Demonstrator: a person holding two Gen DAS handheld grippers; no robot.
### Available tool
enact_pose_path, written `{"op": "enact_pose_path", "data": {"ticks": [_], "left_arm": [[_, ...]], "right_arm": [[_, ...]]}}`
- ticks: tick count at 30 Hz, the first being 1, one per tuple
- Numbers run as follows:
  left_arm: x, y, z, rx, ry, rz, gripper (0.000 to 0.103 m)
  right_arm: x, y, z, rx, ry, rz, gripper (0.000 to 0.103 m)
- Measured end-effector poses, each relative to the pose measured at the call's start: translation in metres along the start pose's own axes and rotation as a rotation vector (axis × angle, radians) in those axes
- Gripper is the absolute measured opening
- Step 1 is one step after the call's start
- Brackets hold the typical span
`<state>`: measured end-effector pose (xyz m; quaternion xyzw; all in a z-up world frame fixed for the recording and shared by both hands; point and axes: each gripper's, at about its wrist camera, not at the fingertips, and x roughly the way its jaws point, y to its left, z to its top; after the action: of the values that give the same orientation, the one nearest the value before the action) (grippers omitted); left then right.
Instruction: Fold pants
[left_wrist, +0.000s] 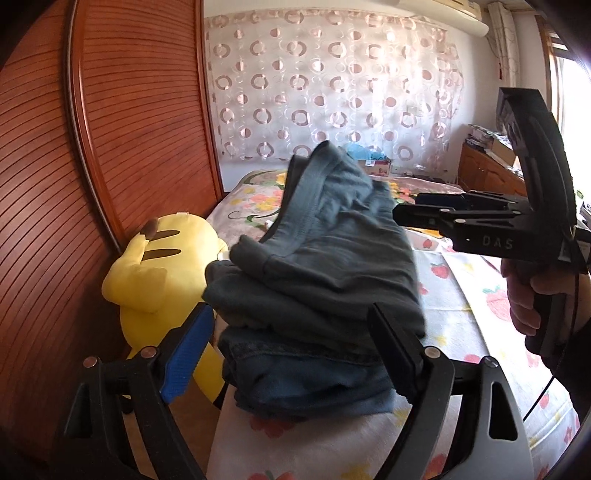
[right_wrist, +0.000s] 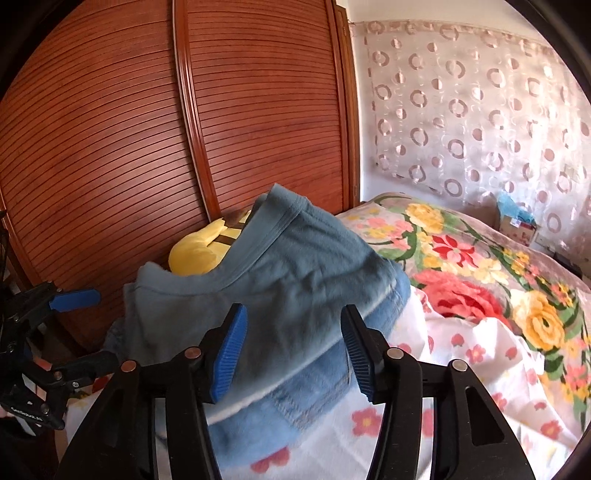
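A folded pair of grey-blue pants (left_wrist: 332, 258) (right_wrist: 277, 266) lies on top of folded blue jeans (left_wrist: 303, 380) (right_wrist: 314, 387), stacked on the bed. My left gripper (left_wrist: 291, 332) is open, one finger on either side of the stack's near end and neither pad pressing the cloth. In the right wrist view it shows at the far left (right_wrist: 85, 332). My right gripper (right_wrist: 293, 354) is open too, its blue pads apart in front of the stack's side. From the left wrist view it reaches in from the right (left_wrist: 410, 208), held by a person's hand (left_wrist: 524, 299).
A yellow plush toy (left_wrist: 155, 280) (right_wrist: 199, 251) lies between the stack and the slatted wooden wardrobe (left_wrist: 129, 110) (right_wrist: 258, 110). The white flowered sheet (left_wrist: 461, 306) meets a bright floral blanket (right_wrist: 461, 266) farther back. A cardboard box (right_wrist: 517, 225) stands by the curtain.
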<state>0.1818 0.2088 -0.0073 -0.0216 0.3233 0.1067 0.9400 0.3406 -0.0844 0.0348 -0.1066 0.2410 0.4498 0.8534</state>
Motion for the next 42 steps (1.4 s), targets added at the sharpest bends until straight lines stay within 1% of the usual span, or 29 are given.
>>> {"op": "enact_pose_path", "data": {"ticks": [6, 9, 16, 19, 23, 27, 34, 35, 36, 38, 42], "left_arm": [[-0.018, -0.016, -0.007, 0.012, -0.007, -0.023, 0.086], [-0.026, -0.025, -0.01, 0.025, -0.017, -0.048, 0.086], [-0.045, -0.046, -0.017, 0.048, -0.04, -0.11, 0.086], [-0.052, -0.057, -0.02, 0.07, -0.045, -0.121, 0.086], [-0.062, -0.067, -0.024, 0.079, -0.052, -0.144, 0.086], [-0.071, -0.078, -0.028, 0.092, -0.053, -0.143, 0.086], [-0.085, -0.1, -0.041, 0.117, -0.052, -0.164, 0.086], [-0.088, -0.102, -0.043, 0.12, -0.054, -0.168, 0.086], [-0.092, -0.106, -0.045, 0.126, -0.057, -0.17, 0.086], [-0.098, -0.11, -0.05, 0.131, -0.06, -0.176, 0.086], [-0.105, -0.12, -0.055, 0.132, -0.055, -0.201, 0.086]], "right_arm": [[-0.044, 0.013, -0.018, 0.031, -0.023, -0.051, 0.062], [-0.07, 0.021, -0.031, 0.044, -0.037, -0.087, 0.064], [-0.121, 0.039, -0.059, 0.08, -0.053, -0.187, 0.065], [-0.14, 0.049, -0.071, 0.098, -0.057, -0.22, 0.065], [-0.159, 0.068, -0.084, 0.108, -0.061, -0.257, 0.065], [-0.177, 0.082, -0.094, 0.128, -0.069, -0.288, 0.065], [-0.209, 0.107, -0.115, 0.167, -0.083, -0.347, 0.065], [-0.215, 0.111, -0.118, 0.172, -0.086, -0.355, 0.066], [-0.22, 0.114, -0.12, 0.177, -0.089, -0.367, 0.069], [-0.233, 0.124, -0.126, 0.192, -0.102, -0.385, 0.073], [-0.25, 0.138, -0.135, 0.212, -0.113, -0.428, 0.074]]}}
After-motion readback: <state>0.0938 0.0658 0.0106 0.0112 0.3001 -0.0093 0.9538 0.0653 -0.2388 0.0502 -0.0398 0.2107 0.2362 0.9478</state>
